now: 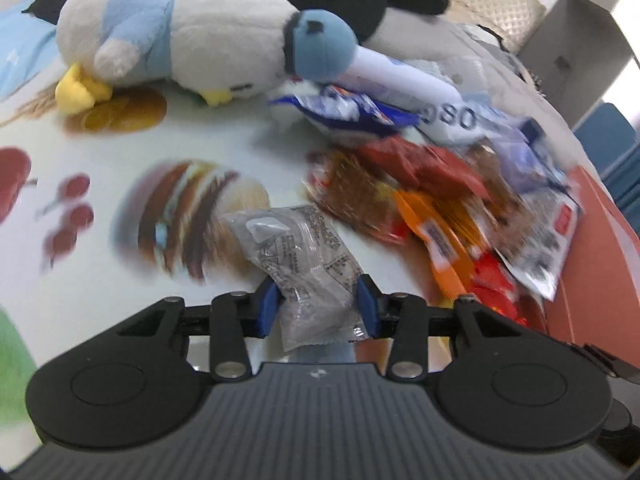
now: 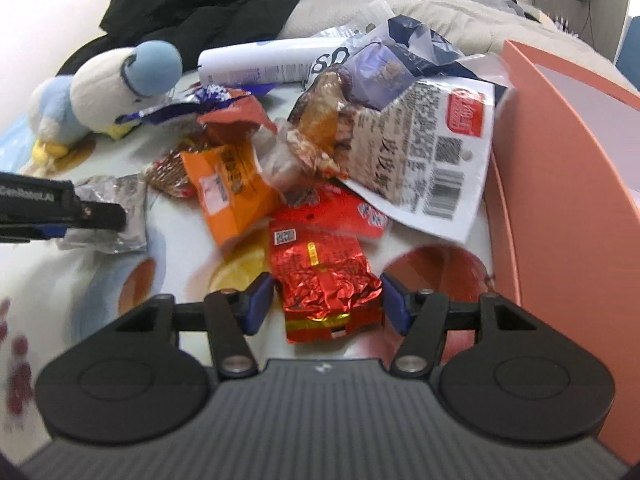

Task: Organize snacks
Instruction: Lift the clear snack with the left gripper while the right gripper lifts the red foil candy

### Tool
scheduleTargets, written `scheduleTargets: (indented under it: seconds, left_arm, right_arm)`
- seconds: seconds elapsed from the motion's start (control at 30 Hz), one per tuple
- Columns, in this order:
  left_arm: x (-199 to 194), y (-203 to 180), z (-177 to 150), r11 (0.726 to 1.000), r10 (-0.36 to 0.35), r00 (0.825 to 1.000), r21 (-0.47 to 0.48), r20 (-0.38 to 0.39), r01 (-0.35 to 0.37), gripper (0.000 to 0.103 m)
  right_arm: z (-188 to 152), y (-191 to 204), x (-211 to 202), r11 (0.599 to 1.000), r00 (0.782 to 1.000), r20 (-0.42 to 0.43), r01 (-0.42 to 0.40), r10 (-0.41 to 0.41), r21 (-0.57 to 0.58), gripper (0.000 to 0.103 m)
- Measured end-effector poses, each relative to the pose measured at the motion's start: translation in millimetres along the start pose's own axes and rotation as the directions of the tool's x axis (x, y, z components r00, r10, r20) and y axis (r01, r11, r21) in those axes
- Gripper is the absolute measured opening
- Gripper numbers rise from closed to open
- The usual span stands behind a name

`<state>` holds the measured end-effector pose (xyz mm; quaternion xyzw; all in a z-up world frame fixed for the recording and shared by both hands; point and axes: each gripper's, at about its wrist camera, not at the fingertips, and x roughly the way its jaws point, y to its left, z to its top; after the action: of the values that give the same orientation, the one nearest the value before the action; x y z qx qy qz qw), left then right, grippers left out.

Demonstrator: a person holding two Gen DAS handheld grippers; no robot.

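The left hand-held gripper (image 1: 318, 304) pinches a clear packet (image 1: 298, 256) between its pads above the printed worktop (image 1: 120, 148). The right hand-held gripper (image 2: 326, 300) straddles a red foil packet (image 2: 324, 280), its pads just clear of it, beside the orange box (image 2: 560, 184) and the snack pile (image 2: 340, 132).

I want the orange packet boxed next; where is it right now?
In the right wrist view the orange packet lies left of centre in the snack pile, beside the red foil packet.
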<state>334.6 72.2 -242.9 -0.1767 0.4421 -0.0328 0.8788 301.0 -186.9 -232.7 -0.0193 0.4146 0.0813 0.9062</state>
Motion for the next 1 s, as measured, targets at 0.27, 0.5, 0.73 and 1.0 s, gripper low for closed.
scheduleTargets:
  seconds: [0.27, 0.5, 0.73, 1.0]
  left_arm:
    - [-46.0, -24.1, -66.9, 0.995, -0.083, 0.995, 0.044, -0.058, 0.085, 0.046]
    - [-77.1, -34.9, -114.9, 0.992, -0.097, 0.992, 0.077, -0.083, 0.104, 0.046]
    - [-95.1, -22.5, -122.9, 0.995, -0.085, 0.993, 0.054, -0.076, 0.089, 0.046]
    - [-114.9, -8.6, -127.4, 0.999, -0.040, 0.999, 0.003, -0.020, 0.040, 0.076]
  right_arm:
    - [-41.6, 5.8, -51.7, 1.000, 1.000, 0.025, 0.010, -0.010, 0.014, 0.061]
    - [-72.7, 8.5, -92.3, 1.000, 1.000, 0.018, 0.008, -0.009, 0.028, 0.061]
    - [-97.7, 8.6, -118.1, 0.999, 1.000, 0.001, -0.008, 0.008, 0.034, 0.061]
    - [-118.9, 9.8, -129.0, 0.996, 0.998, 0.008, -0.066, 0.066, 0.052, 0.075]
